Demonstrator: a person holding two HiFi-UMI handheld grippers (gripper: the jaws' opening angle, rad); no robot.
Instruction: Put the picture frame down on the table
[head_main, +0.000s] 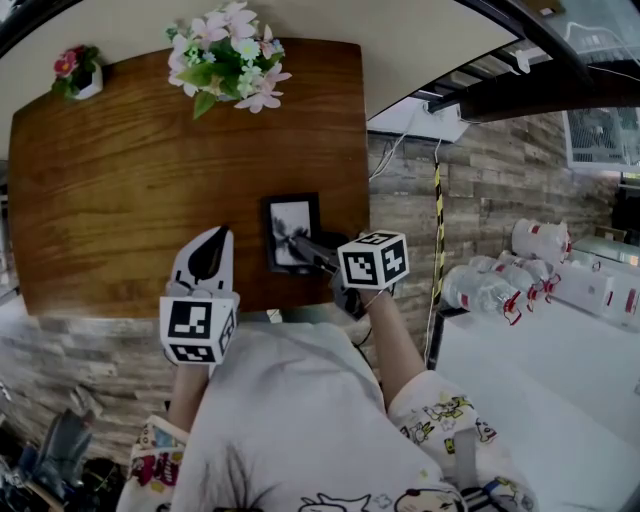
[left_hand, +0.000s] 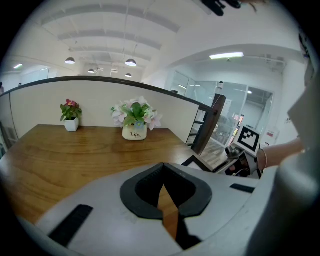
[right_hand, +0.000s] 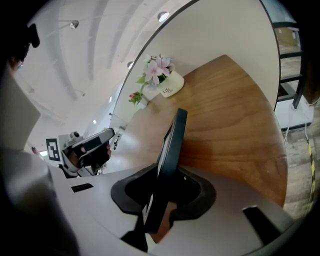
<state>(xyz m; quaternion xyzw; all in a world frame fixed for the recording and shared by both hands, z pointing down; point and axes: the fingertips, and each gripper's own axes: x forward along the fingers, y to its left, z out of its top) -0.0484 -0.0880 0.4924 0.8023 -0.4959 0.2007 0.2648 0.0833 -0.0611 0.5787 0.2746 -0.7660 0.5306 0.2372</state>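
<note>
Head view: my left claw (head_main: 212, 240) hung closed and empty over the wooden table (head_main: 120, 190), and my right claw (head_main: 302, 245) met the picture frame (head_main: 288, 225) near the table's front right edge. Left gripper view: its tips touched, holding nothing. Right gripper view: the frame sat edge-on between slightly parted jaws, with a sliver of table showing beside it.

Table (head_main: 150, 200): warm brown wood, set against a cream partition (left_hand: 100, 102) edged in black.
Floor (head_main: 500, 170): laid in grey-brown stone-look strips.
Light: given by round ceiling lamps (left_hand: 130, 62).
Beyond: glass walls (left_hand: 235, 107) seen.
</note>
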